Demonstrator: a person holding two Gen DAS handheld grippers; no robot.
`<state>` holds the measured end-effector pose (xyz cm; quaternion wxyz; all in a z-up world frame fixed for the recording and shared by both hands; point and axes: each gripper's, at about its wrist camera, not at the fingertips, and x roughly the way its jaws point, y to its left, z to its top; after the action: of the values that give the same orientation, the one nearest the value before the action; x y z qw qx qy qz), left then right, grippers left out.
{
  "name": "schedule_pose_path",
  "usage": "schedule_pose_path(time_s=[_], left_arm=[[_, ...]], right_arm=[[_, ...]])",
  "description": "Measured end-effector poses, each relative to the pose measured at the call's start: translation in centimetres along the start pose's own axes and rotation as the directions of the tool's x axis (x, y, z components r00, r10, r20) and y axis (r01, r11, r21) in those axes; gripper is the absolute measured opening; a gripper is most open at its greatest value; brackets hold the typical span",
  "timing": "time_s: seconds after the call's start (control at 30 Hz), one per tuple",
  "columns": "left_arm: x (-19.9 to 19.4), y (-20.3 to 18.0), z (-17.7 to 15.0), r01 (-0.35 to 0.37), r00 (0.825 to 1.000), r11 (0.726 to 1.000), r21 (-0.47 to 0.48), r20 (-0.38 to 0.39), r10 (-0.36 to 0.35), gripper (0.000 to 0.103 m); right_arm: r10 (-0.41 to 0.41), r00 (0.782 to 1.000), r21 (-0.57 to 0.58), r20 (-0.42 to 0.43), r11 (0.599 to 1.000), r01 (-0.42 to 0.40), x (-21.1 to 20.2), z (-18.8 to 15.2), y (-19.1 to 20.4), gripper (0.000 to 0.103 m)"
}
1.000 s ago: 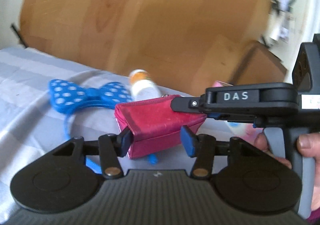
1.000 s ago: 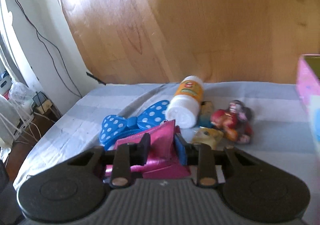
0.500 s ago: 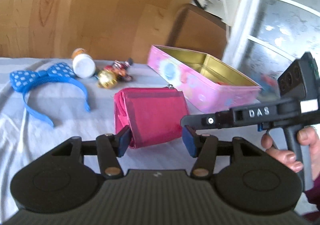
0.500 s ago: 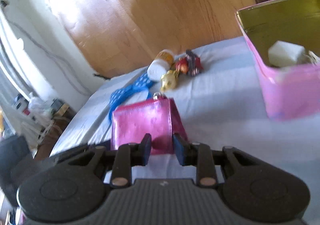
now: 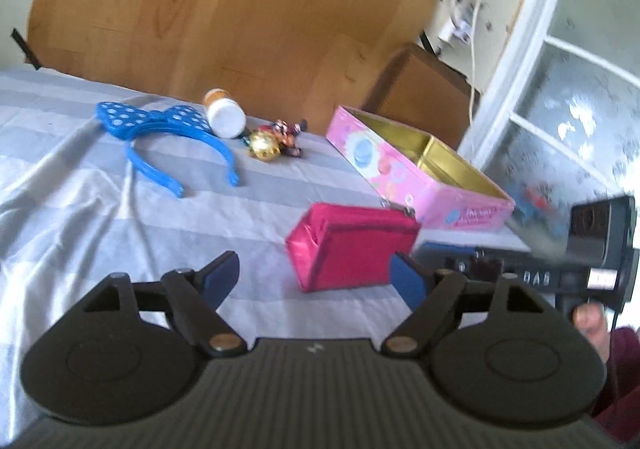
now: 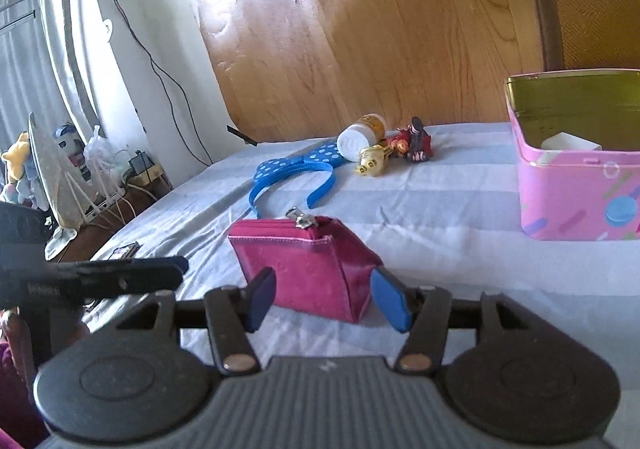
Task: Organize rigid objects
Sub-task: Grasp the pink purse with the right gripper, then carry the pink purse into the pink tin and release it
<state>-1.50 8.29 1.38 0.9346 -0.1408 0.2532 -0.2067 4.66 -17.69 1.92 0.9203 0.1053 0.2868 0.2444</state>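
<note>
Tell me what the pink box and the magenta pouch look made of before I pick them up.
Pink box: likely tin, since its inside walls shine gold like metal under a glossy printed pink outside. Magenta pouch: probably faux leather or coated fabric, with a slight sheen, creased folded sides, a stitched edge and a metal zipper pull. I cannot confirm either from the pictures alone.

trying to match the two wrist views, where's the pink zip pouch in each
Left wrist: the magenta zip pouch lies right of centre, near the pink tin box.
Right wrist: pouch at centre, box far right.
Shared landmark: blue polka-dot bow headband.
</note>
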Motion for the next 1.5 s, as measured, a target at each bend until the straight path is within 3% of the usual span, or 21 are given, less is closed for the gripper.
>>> schedule_pose_path(time_s=[0.3,0.57,0.9,1.0,1.1,1.17,1.23,1.37,1.5], left_arm=[[1.2,-0.1,0.0,0.006,1.0,1.0,-0.007,-0.027,-0.006,0.084],[2.0,-0.6,0.4,0.045,0.998,0.998,0.054,-0.044,-0.043,0.084],[4.9,-2.3,0.4,0.07,0.994,0.99,0.125,-0.095,-0.059,0.082],[5.3,-2.4,0.5,0.078,0.992,0.987,0.138,-0.105,-0.063,0.077],[5.8,-2.4,0.4,0.081,0.99,0.987,0.139,-0.126,-0.064,0.06],[6.1,-2.3,0.2,0.077,0.989,0.988,0.137,-0.136,-0.058,0.041],[6.1,-2.5,0.2,0.038,0.991,0.988,0.15,-0.132,-0.018,0.032],[5.7,-3.4,1.8,0.054,0.995,0.987,0.154,-0.097,-0.04,0.031],[7.3,-6.6,4.7,0.079,0.996,0.969,0.234,-0.054,-0.069,0.031]], right_arm=[[-0.035,0.999,-0.032,0.011,0.999,0.036,-0.5,-0.7,-0.4,0.058],[-0.048,0.999,-0.03,-0.014,0.998,0.047,0.1,-1.1,-0.9,0.058],[-0.067,0.997,-0.126,-0.026,0.99,0.063,1.6,-0.9,0.3,0.057],[-0.082,0.996,-0.159,-0.017,0.984,0.078,1.8,-0.9,0.8,0.055],[-0.086,0.996,-0.166,-0.018,0.983,0.082,2.0,-0.8,0.7,0.048],[-0.076,0.997,-0.166,-0.026,0.984,0.071,2.2,-0.8,0.7,0.039],[-0.071,0.997,-0.173,-0.029,0.983,0.065,2.4,-0.8,0.7,0.03],[-0.076,0.996,-0.209,0.054,0.974,0.086,0.9,-0.3,1.4,0.026],[-0.152,0.971,-0.263,0.184,0.945,0.197,-1.3,0.9,1.7,0.026]])
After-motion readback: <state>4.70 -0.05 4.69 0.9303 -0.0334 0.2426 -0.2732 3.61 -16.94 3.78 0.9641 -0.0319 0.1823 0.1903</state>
